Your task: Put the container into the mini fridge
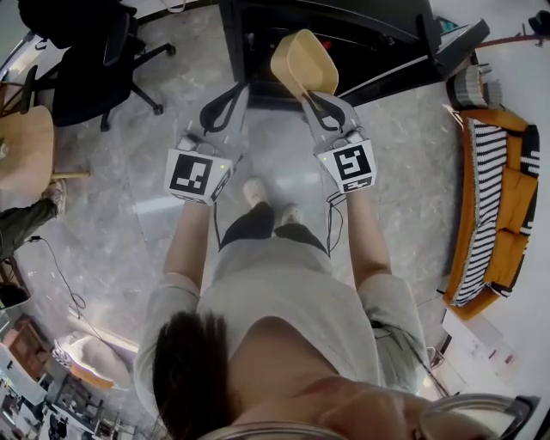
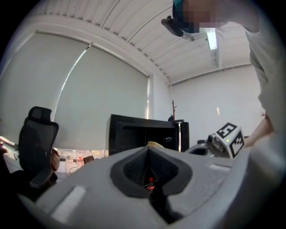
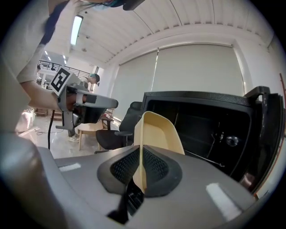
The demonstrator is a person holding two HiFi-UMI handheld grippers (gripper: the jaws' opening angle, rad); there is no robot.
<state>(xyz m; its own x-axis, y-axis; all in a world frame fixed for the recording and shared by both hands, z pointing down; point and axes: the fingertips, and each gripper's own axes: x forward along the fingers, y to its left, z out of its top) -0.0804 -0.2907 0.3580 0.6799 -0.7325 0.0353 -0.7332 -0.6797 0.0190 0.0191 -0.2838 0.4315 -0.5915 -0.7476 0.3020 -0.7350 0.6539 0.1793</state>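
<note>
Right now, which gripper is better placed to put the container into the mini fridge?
The right gripper: it clamps the container by its wall, facing the open mini fridge. The left gripper is shut and empty.

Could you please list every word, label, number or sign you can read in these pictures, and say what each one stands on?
No text can be read in any view.
The marker cube on the left gripper, and the one on the right gripper, carry only black-and-white square patterns, not letters or numbers.
The container and the mini fridge show no print.
</note>
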